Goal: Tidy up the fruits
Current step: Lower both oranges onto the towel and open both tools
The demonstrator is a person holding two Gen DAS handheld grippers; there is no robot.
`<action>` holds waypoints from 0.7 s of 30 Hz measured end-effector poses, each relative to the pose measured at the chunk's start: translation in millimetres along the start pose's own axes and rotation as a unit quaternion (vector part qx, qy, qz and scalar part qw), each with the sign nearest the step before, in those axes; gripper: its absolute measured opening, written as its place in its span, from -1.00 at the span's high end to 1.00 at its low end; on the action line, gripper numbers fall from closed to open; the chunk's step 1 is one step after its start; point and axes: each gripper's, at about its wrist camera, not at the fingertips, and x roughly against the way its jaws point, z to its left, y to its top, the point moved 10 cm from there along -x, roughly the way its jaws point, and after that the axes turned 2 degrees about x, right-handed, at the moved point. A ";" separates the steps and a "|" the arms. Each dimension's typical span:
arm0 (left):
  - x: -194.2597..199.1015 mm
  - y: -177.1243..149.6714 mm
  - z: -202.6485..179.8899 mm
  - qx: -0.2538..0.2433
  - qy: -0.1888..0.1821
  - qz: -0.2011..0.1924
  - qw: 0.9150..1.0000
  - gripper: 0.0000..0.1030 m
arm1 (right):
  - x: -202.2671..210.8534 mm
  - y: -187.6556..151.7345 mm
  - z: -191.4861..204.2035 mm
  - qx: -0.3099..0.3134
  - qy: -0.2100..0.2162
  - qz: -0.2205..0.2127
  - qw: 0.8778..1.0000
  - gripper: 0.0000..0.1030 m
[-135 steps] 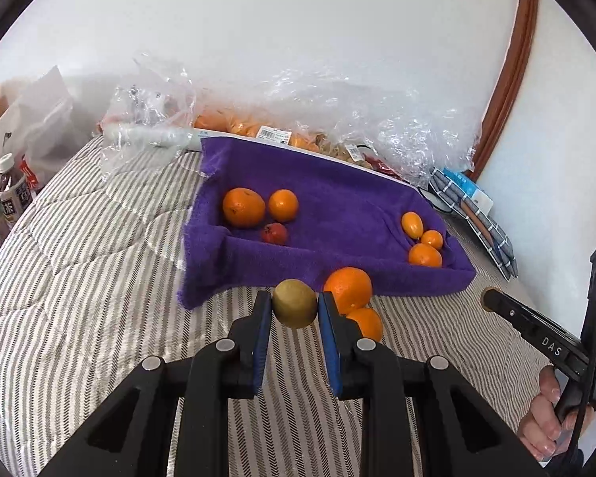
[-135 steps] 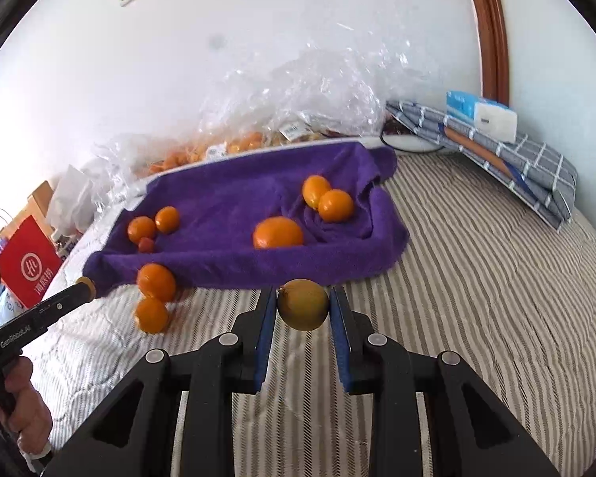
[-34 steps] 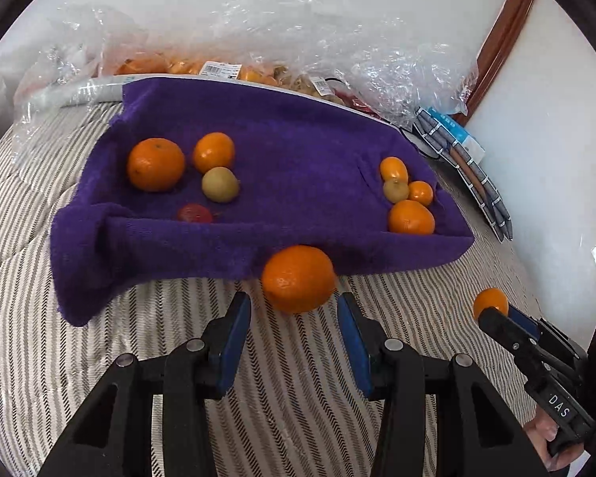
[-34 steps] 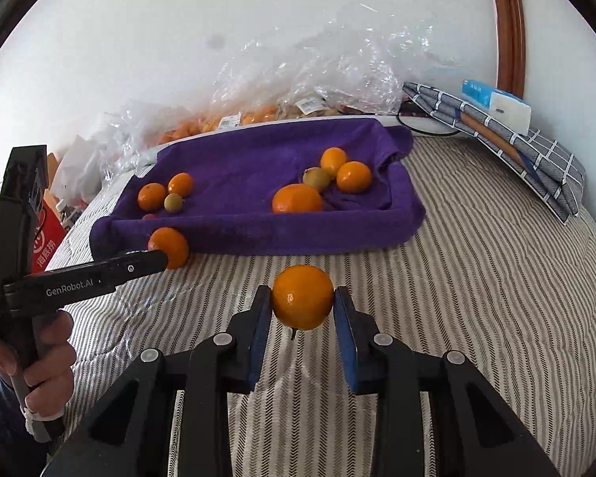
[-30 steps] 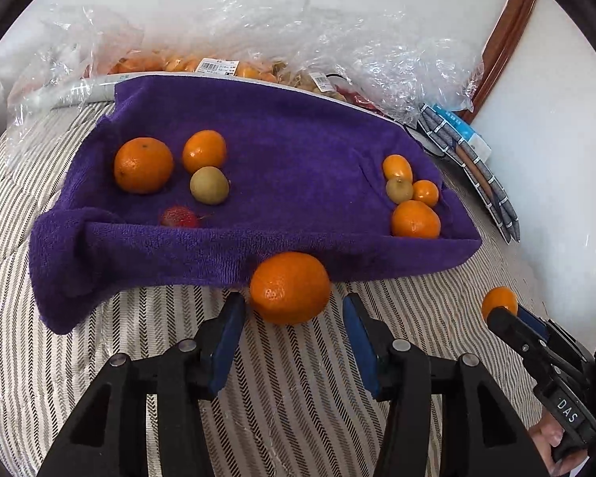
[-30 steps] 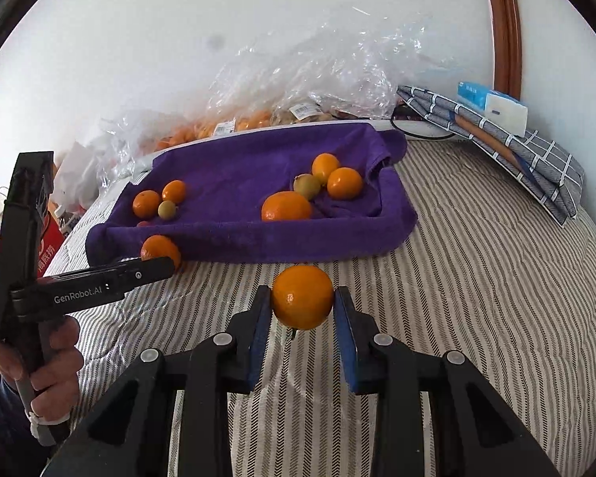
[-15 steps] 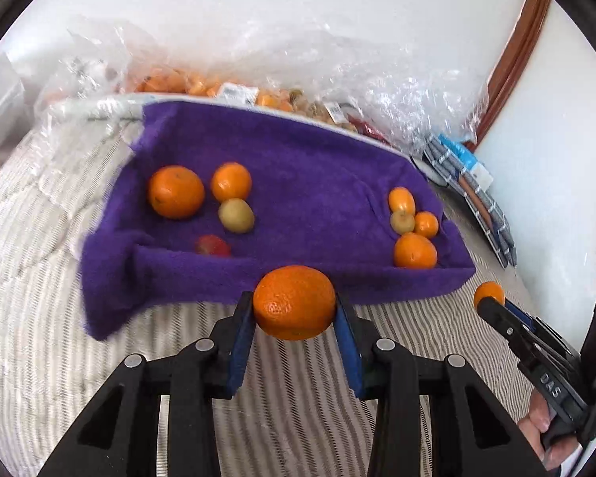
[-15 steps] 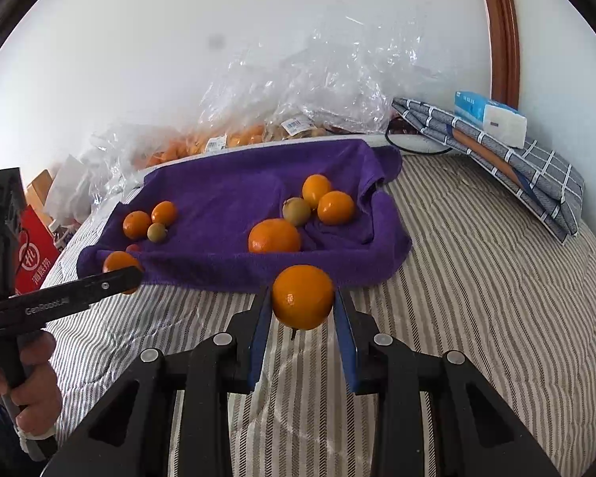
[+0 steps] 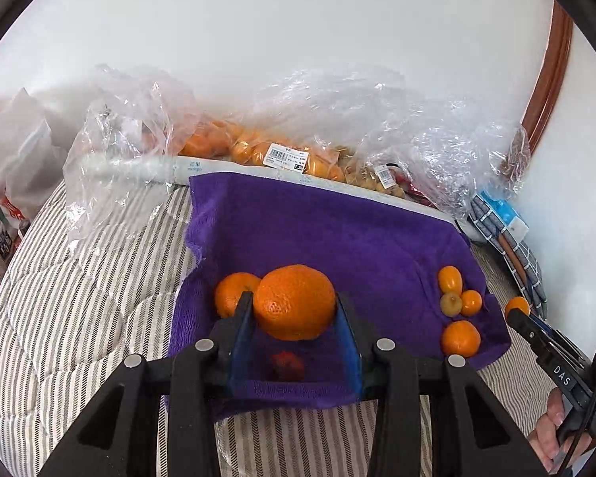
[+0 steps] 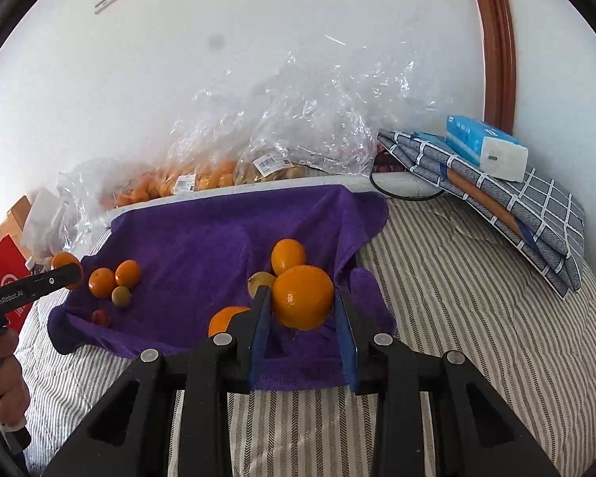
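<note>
- Since a second ago, the large orange (image 9: 294, 302) has been clamped and lifted by the left gripper (image 9: 294, 318), whose jaws have just been closing.
- A smaller orange (image 10: 302, 297) is held clenched in the right gripper (image 10: 302, 314) over the purple towel (image 10: 202, 246).
- Both are judged yet to be set down; no loose fruit is seen on the bedspread (image 10: 476, 318).

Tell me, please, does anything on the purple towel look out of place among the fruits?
One small red fruit lies alone near the front edge of the purple towel, unlike the orange and yellow-green fruits grouped at each side. The towel's front edge is also rumpled.

A large orange (image 9: 294, 302) sits clamped above the purple towel's (image 9: 318, 234) near left corner. A smaller orange (image 10: 302, 296) is clamped over the right fruit cluster (image 10: 286, 256).
</note>
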 end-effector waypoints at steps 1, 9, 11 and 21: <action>-5.1 -0.1 0.5 0.006 -0.002 0.006 1.000 0.28 | -4.5 -0.3 0.2 0.000 -0.001 0.002 1.000 0.39; -24.6 -8.3 -4.0 0.007 -0.014 0.018 1.000 0.27 | -30.2 -10.6 6.1 0.009 -0.002 0.019 1.000 0.39; -26.7 -11.3 -6.1 0.004 -0.016 0.023 1.000 0.27 | -32.9 -11.9 8.7 0.012 0.001 0.021 1.000 0.39; -28.4 -15.5 -12.3 -0.004 -0.016 0.031 0.999 0.25 | -36.6 -17.9 7.7 0.015 -0.012 0.028 0.999 0.35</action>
